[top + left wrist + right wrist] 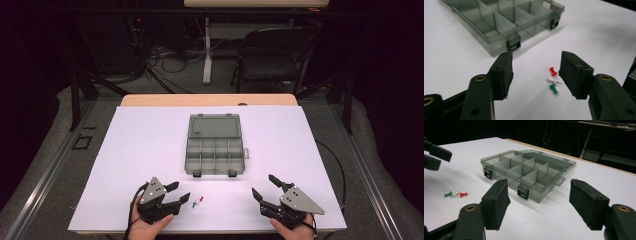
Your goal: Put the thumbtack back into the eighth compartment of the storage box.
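In the high view, a smoke-grey compartment box (215, 146) is seen lying open at the middle of the white worktop (140, 150), its lid folded back flat on the far side and its two dark latches facing the person. That placement is judged to leave every compartment reachable from the near edge. Three pushpins (198, 202) lie loose in a small cluster on the worktop, between the box and the near edge, just beside the left gripper (179, 192). The right gripper (265, 187) is held low near the right of the near edge, well apart from the pins.

In the left gripper view, the fingers (503, 75) are seen apart, with nothing pressed between them. A red pushpin (553, 71), a white pushpin (553, 80) and a green pushpin (554, 88) lie close together beside the right-hand finger, the white one's metal point showing. This gripper appears to be lined up for picking one pin. The pins are small, plastic-headed and crowded, so singling one out is judged delicate.

In the right gripper view, the fingers (496, 202) stand wide apart and empty, aimed towards the box, whose divider walls form two rows of empty compartments. The three pins are seen at the left, on bare worktop.
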Available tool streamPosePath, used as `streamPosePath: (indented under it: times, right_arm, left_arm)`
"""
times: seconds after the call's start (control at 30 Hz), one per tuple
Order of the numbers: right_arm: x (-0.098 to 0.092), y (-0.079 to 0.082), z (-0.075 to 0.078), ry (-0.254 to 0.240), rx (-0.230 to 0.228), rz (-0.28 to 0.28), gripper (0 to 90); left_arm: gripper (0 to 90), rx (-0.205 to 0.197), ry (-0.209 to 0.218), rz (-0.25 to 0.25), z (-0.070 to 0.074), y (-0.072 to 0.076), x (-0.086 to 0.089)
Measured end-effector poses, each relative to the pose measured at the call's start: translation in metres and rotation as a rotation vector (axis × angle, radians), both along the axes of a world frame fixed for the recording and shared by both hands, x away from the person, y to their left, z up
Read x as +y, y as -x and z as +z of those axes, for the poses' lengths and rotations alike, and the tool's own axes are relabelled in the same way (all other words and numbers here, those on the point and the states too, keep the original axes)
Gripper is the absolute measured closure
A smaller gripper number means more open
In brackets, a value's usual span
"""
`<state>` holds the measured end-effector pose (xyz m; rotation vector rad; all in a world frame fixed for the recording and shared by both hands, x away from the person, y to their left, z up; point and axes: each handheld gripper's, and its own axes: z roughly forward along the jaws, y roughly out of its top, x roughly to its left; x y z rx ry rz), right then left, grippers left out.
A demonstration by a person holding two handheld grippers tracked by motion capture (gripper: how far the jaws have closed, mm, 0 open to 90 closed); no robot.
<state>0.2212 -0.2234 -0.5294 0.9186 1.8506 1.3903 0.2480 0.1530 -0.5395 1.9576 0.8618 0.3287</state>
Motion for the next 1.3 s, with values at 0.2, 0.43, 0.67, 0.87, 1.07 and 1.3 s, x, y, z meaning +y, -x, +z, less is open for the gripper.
streamPosePath:
  times: [0.2, 0.43, 0.67, 0.87, 1.07, 1.3]
  right_arm:
    - [-0.001, -0.001, -0.001, -0.001, 0.01, 0.001, 30.9]
    - [-0.001, -0.001, -0.001, -0.005, 0.02, 0.002, 30.6]
    - [-0.001, -0.001, -0.001, -0.011, 0.026, 0.003, 30.4]
    - [-0.001, -0.002, -0.001, -0.012, 0.029, 0.004, 30.4]
    - [-0.002, -0.002, -0.002, -0.016, 0.03, 0.006, 30.4]
    - [-0.002, -0.002, -0.001, -0.017, 0.034, 0.007, 30.4]
  left_arm:
    - [55.5, 0.065, -0.041, -0.022, -0.01, 0.0, -0.012]
    - [63.8, 0.099, -0.064, -0.017, -0.015, 0.001, -0.017]
    - [66.6, 0.12, -0.075, -0.022, -0.02, 0.002, -0.021]
    - [71.7, 0.13, -0.087, -0.035, -0.023, 0.003, -0.025]
    - [75.2, 0.139, -0.093, -0.042, -0.025, 0.003, -0.026]
    - [81.1, 0.14, -0.113, -0.03, -0.027, 0.003, -0.025]
